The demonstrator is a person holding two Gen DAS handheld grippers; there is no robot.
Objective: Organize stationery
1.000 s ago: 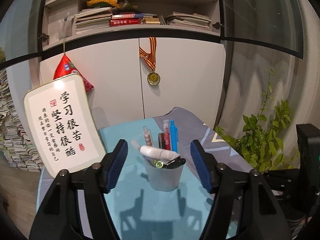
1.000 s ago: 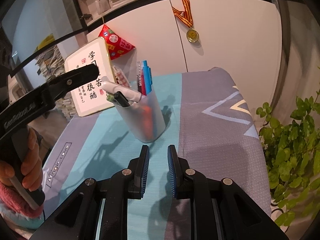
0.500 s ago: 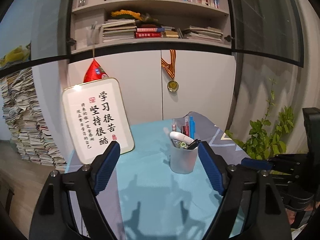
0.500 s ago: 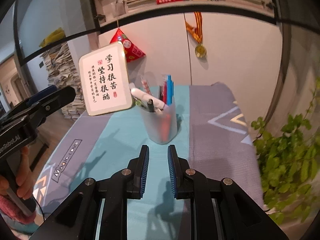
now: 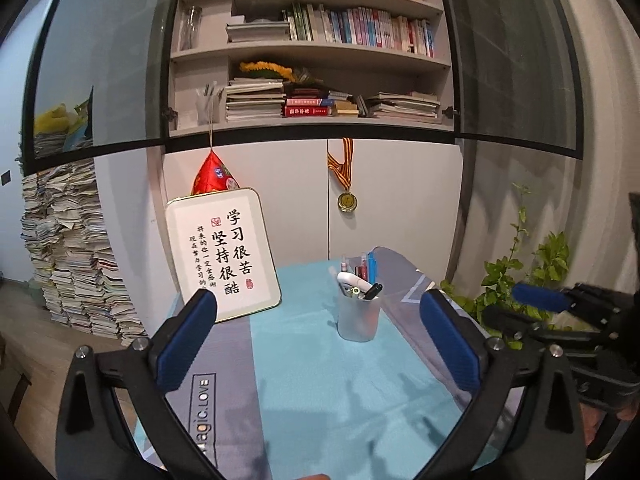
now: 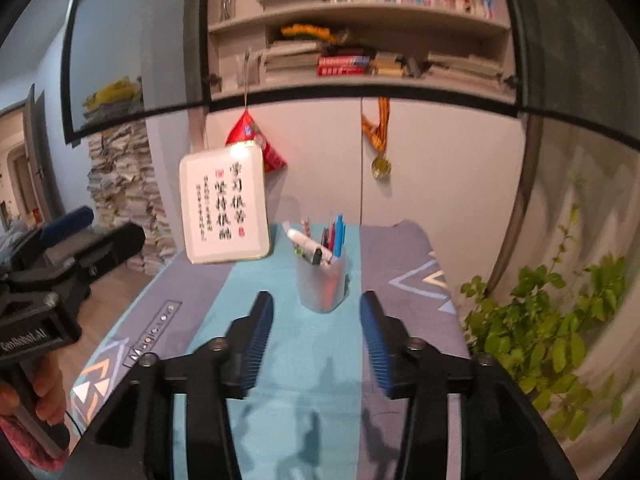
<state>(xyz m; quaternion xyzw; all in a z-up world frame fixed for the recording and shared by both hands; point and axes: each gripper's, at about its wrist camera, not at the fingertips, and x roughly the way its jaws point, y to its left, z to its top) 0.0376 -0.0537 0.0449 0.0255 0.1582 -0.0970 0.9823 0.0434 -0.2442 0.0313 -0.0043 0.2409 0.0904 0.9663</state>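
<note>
Both tools (image 5: 318, 344) farther back, newly spread, pen cup (image 5: 359, 316) well ahead.

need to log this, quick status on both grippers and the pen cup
Left gripper open, empty; right gripper open, empty, jaws just opening. Pen cup upright on the table mat, full. Nothing in the way.
</note>
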